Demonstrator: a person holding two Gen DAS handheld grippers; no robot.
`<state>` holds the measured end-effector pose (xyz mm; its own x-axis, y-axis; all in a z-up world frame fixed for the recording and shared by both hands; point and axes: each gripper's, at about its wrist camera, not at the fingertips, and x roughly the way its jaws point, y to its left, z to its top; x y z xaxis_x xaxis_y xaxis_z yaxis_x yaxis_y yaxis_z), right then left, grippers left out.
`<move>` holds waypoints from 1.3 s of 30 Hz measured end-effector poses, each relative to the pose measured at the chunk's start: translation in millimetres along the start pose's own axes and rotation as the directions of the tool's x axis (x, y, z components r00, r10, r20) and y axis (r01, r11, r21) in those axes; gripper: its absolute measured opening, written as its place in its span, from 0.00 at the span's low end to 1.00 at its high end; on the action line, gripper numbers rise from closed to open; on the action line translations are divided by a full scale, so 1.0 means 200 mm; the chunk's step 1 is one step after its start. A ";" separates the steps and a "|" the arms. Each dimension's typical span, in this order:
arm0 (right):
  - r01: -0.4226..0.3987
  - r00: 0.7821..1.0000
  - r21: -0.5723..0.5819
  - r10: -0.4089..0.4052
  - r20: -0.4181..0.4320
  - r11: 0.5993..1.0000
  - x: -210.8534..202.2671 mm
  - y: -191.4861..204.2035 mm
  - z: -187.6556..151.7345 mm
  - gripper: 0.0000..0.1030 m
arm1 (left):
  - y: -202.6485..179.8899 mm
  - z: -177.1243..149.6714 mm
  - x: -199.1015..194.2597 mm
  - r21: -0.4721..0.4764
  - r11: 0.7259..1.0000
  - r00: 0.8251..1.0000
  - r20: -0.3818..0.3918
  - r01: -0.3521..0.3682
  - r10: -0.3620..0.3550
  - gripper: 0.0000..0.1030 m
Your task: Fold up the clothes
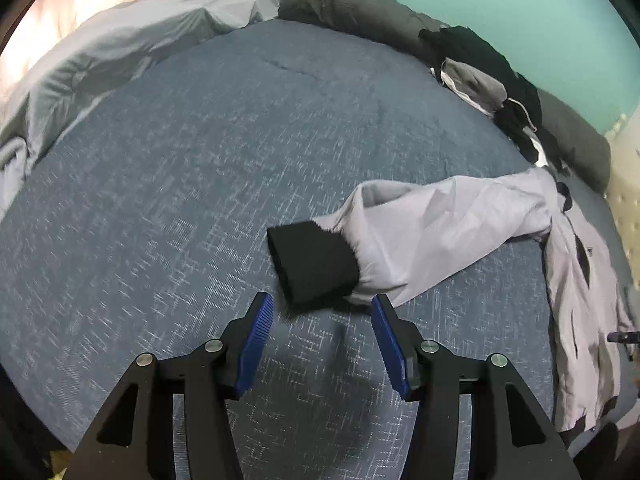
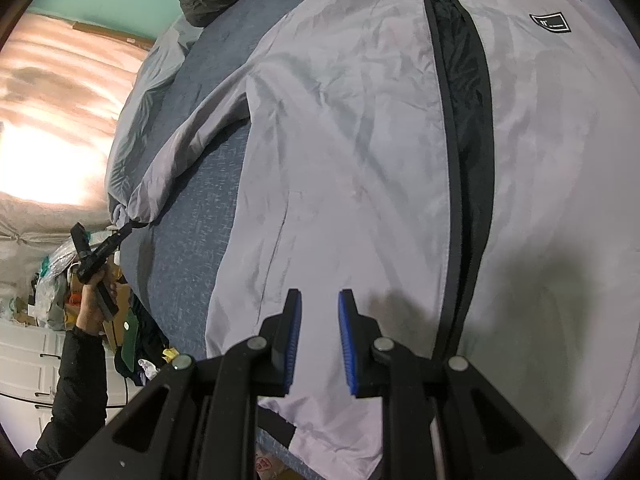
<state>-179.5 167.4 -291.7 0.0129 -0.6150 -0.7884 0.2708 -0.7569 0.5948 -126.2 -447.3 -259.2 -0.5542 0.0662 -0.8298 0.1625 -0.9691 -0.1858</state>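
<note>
Left claw [image 1: 322,310] hovers low over the blue bed [image 1: 180,200], jaws spread wide — the black cuff [image 1: 314,266] of the grey jacket [image 2: 340,140] lies just ahead of its pads, sleeve [image 1: 432,228] trailing right. Crumpled grey bedding [image 1: 120,52] and dark clothes [image 1: 480,64] line the far edge. Right claw [image 2: 319,304], jaws parted and empty, hangs above the jacket's front panel, beside the black zipper band [image 2: 464,160].
</note>
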 end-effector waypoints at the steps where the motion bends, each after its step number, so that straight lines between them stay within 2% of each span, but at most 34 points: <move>1: 0.003 1.000 0.002 -0.003 0.001 1.000 0.00 0.00 0.00 0.18 | 0.00 0.00 0.01 0.006 1.000 1.000 0.001 -0.003 0.003 0.54; 4: 0.009 1.000 0.009 -0.009 0.005 1.000 0.00 -0.01 0.01 0.18 | -0.02 0.00 0.06 0.027 1.000 1.000 0.009 -0.009 0.009 0.54; 7: 0.012 1.000 0.013 -0.012 0.004 1.000 0.01 -0.01 0.01 0.18 | -0.03 0.02 0.07 0.019 0.999 0.999 0.022 0.028 -0.028 0.52; 9: 0.016 1.000 0.012 -0.016 -0.003 1.000 0.02 -0.02 0.01 0.18 | -0.04 0.04 0.09 0.030 0.999 0.999 0.016 0.042 -0.042 0.40; 11: 0.016 1.000 0.014 -0.016 -0.006 1.000 0.03 -0.02 0.01 0.18 | -0.07 0.06 0.08 0.052 0.998 0.999 0.011 0.047 -0.048 0.09; 14: 0.015 1.000 0.017 -0.015 -0.006 1.000 0.04 -0.03 0.01 0.18 | -0.09 0.10 0.02 0.053 0.996 0.996 0.044 0.077 -0.080 0.05; 20: 0.006 1.000 0.007 -0.006 -0.006 1.000 0.04 -0.01 0.01 0.18 | 0.00 0.21 -0.03 -0.076 0.987 0.989 0.043 0.141 -0.138 0.03; 26: 0.006 1.000 0.012 -0.006 0.003 1.000 0.04 -0.01 -0.01 0.18 | 0.11 0.32 -0.05 -0.218 0.956 0.981 0.033 0.194 -0.191 0.03; 31: 0.011 1.000 0.010 -0.011 -0.011 1.000 0.06 -0.02 -0.02 0.18 | 0.21 0.31 0.13 -0.298 0.942 0.986 -0.012 0.154 -0.165 0.03; 35: 0.024 1.000 0.020 -0.023 -0.015 1.000 0.07 -0.05 0.00 0.18 | 0.27 0.32 0.25 -0.326 0.936 0.987 -0.045 0.131 -0.154 0.03; 39: 0.032 0.999 0.033 -0.031 -0.018 0.999 0.09 -0.08 0.02 0.18 | 0.31 0.34 0.33 -0.334 0.936 0.991 -0.047 0.106 -0.129 0.04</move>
<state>-188.1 167.8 -315.5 0.0220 -0.5868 -0.8094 0.2395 -0.7830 0.5741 -208.5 -519.5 -290.1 -0.5318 0.2018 -0.8225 0.3660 -0.8210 -0.4381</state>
